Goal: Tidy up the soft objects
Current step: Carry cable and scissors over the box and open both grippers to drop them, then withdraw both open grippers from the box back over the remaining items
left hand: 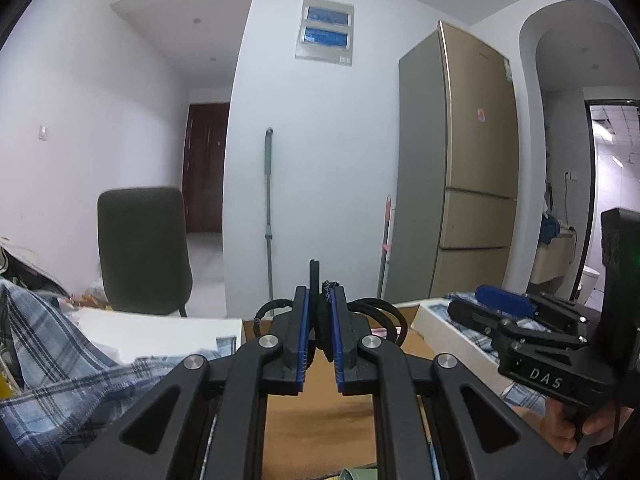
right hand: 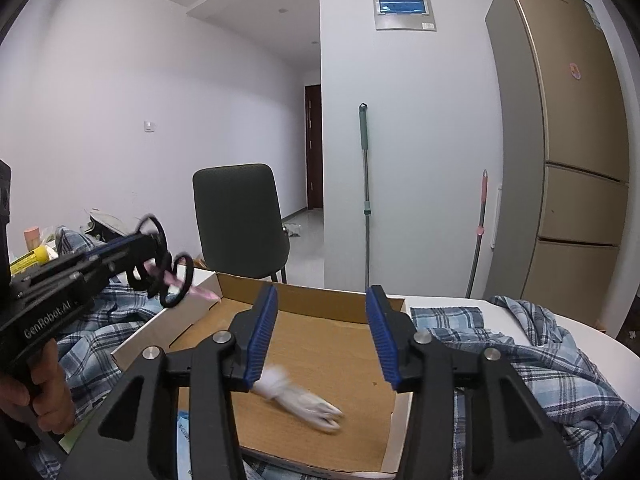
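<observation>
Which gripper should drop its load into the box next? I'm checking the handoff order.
Left. The left gripper is shut on black hair ties beside the box; the right gripper is open.

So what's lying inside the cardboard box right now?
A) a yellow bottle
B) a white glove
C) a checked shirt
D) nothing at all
B: a white glove lies on the brown floor of the cardboard box, below the open right gripper.

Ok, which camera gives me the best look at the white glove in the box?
The right wrist view: the white glove lies in plain sight on the cardboard box floor, slightly blurred. The left wrist view shows only the box floor behind its fingers, no glove.
</observation>
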